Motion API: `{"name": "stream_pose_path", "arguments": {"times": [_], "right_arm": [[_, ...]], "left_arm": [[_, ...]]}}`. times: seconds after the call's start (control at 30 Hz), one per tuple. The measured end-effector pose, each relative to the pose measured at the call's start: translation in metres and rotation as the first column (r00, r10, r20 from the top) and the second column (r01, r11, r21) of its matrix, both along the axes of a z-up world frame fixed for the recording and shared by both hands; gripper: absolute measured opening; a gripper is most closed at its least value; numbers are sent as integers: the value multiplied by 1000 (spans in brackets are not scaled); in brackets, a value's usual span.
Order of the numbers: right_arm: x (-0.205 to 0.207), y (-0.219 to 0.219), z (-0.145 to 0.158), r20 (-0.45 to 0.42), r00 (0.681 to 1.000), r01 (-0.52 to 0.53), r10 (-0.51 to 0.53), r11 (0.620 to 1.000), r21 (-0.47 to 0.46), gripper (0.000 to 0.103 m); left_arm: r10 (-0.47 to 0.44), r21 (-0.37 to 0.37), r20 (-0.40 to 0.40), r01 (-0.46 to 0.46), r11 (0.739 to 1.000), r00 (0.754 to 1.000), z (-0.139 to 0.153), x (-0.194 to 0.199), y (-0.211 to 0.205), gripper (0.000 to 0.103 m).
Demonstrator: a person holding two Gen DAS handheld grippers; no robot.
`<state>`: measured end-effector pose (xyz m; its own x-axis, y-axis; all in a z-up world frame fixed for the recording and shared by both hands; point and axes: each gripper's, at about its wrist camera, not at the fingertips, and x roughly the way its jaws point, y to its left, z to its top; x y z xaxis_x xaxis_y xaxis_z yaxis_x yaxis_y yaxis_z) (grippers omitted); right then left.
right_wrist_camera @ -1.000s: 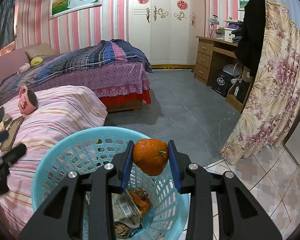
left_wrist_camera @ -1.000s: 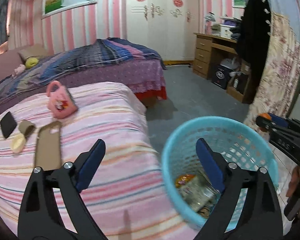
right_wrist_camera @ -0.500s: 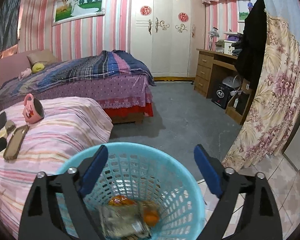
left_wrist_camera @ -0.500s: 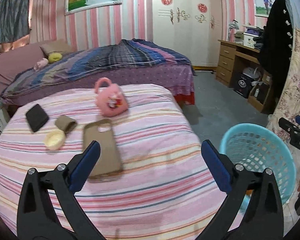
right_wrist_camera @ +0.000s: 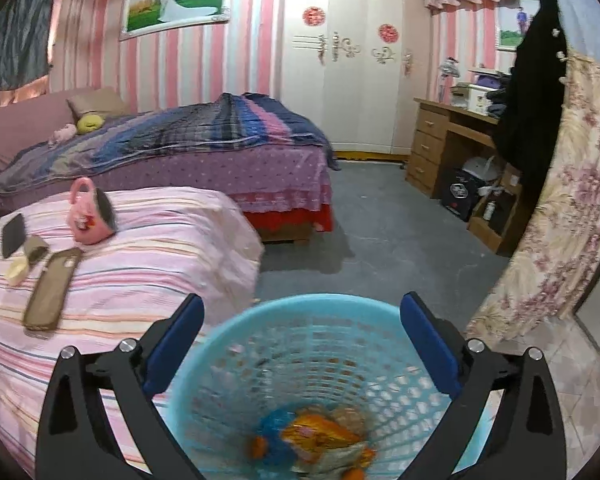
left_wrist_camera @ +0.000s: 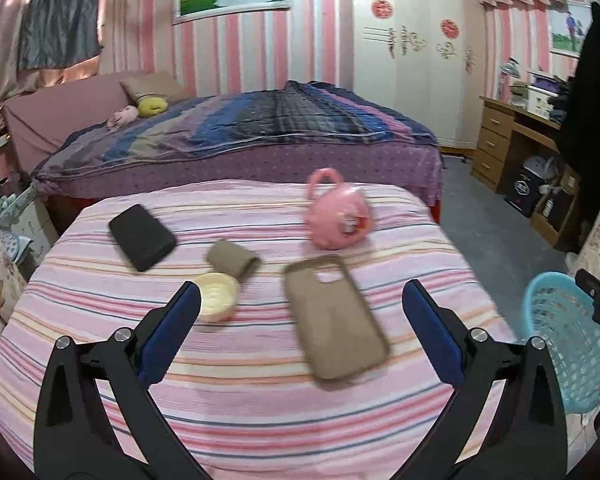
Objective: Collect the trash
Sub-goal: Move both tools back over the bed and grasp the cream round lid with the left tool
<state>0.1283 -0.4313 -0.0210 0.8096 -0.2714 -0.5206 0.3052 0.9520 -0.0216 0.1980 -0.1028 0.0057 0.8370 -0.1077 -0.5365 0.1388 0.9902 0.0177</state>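
Pink-and-white striped walls (right_wrist_camera: pixel 172 64) carry a framed landscape picture (right_wrist_camera: pixel 176 2). A white wardrobe (right_wrist_camera: pixel 352 72) stands beside a wooden desk (right_wrist_camera: pixel 440 140). A bed under a plaid blanket (right_wrist_camera: pixel 204 132) sits on grey floor (right_wrist_camera: pixel 384 240); a floral curtain (right_wrist_camera: pixel 560 220) hangs at right.

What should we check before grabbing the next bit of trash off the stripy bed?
1. Left gripper empty, jaws wide: ok.
2. Right gripper empty after its jaws have just been opening, nothing between them: ok.
3. Blue basket upright with room left: ok; wrappers and orange bits only cover the bottom.
4. Trash within view: ok; a cream round lid and a brown cardboard roll lie touching on the bed.
5. Things to keep out of the way: not ok; the tan phone case lies right under the left gripper.
6. Pink mug empty: cannot tell.
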Motion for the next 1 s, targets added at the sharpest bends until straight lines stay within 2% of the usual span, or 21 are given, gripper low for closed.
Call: {"name": "stream_pose_path", "arguments": {"times": [0.27, 0.5, 0.77, 1.0], "right_arm": [[27, 59, -4, -19, 994, -105, 106, 994, 6, 97], [59, 109, -14, -29, 984, -174, 175, 984, 26, 97], [84, 145, -23, -71, 978, -196, 195, 981, -10, 98], [99, 143, -28, -102, 980, -173, 173, 985, 8, 98]], "left_arm": [[90, 12, -66, -90, 996, 994, -25, 29, 67, 98], [157, 23, -149, -155, 988, 976, -58, 53, 101, 97], [143, 6, -196, -145, 989, 970, -75, 79, 103, 97], [118, -13, -279, -127, 992, 953, -88, 111, 93, 97]]}}
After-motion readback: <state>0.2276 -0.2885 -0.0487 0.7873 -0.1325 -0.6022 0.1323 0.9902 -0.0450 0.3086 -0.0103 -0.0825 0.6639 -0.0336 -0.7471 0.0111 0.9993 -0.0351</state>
